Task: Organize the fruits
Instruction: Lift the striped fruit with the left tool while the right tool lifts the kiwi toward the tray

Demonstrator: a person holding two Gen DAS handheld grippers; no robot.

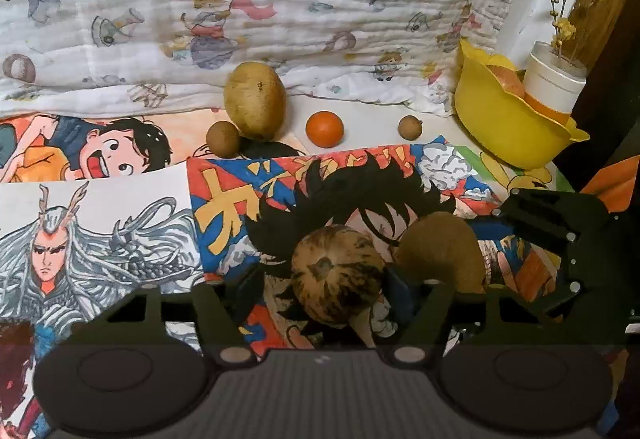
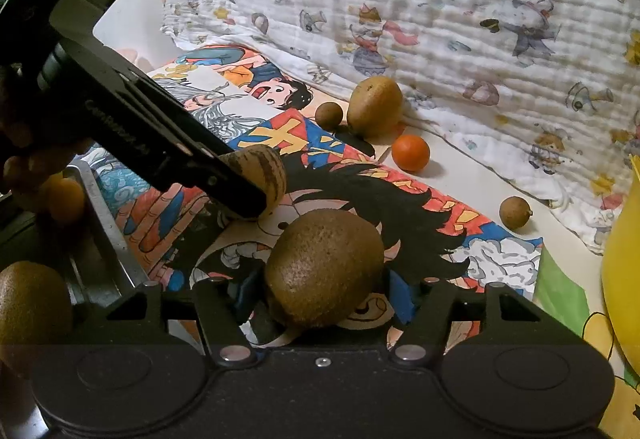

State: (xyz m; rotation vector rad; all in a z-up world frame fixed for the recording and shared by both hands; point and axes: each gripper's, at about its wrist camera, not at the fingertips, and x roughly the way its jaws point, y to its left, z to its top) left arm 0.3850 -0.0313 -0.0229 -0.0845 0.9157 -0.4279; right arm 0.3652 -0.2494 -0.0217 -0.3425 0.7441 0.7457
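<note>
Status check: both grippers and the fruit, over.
Left gripper straddling striped brown fruit, grip unconfirmed. Right gripper around kiwi, grip unconfirmed. Yellow bowl far right; orange and potato loose.

Right tool (image 2: 324, 295) straddles kiwi (image 2: 324, 271) (orange (image 2: 410, 152) beyond).

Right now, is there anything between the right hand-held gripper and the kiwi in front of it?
Nothing visible: the kiwi already sits between the open fingers of the right hand-held gripper.
</note>
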